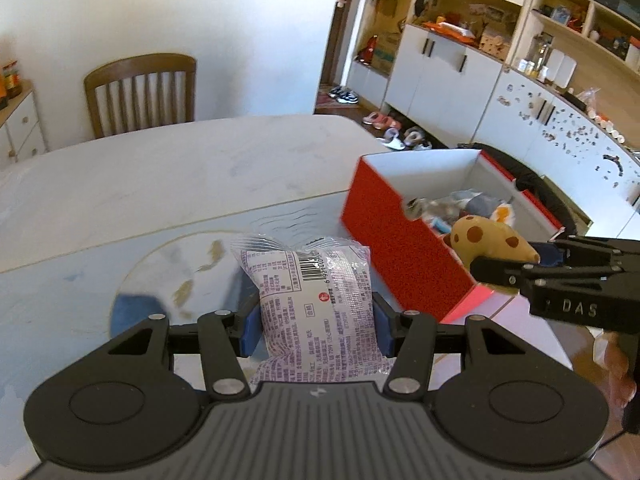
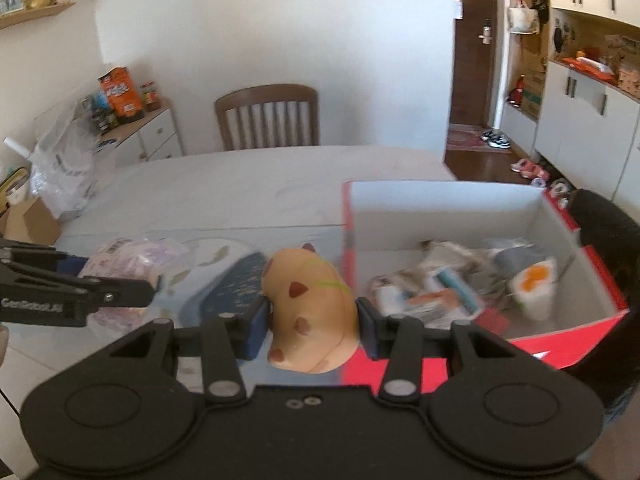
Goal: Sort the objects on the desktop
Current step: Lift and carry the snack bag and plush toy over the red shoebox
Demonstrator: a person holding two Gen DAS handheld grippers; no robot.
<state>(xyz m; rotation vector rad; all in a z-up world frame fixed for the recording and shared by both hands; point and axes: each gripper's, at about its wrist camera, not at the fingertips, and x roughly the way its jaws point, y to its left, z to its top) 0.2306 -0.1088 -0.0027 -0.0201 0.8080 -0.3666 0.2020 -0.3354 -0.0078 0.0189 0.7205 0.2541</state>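
Currently, on my left, the left hand-held gripper (image 1: 316, 330) is clamped on a sealed snack packet (image 1: 310, 304), its blue pads pressing the packet's sides near the lower half, the packet raised clear of the pale tabletop (image 1: 160, 184). I judge the packet light and crushable: thin crinkly film, slippery, printed in purple, with soft contents that give under pressure. The mid-body hold looks sound; the crimped end seams would tear or slide.

Moving right, the right hand-held gripper (image 2: 312, 322) is closed on a spotted plush toy (image 2: 310, 312), pads sunk slightly into its flanks. The toy is tan with brown spots, rounded and squashy, its cloth offering good friction. I judge it light and unbreakable; the thick middle is the right place to hold.

Farthest right stands the red cardboard box (image 2: 600, 288), white inside, stiff-walled and open-topped, already holding several wrapped items. The toy hangs just beside the box's near left wall, the packet farther left over the tabletop.
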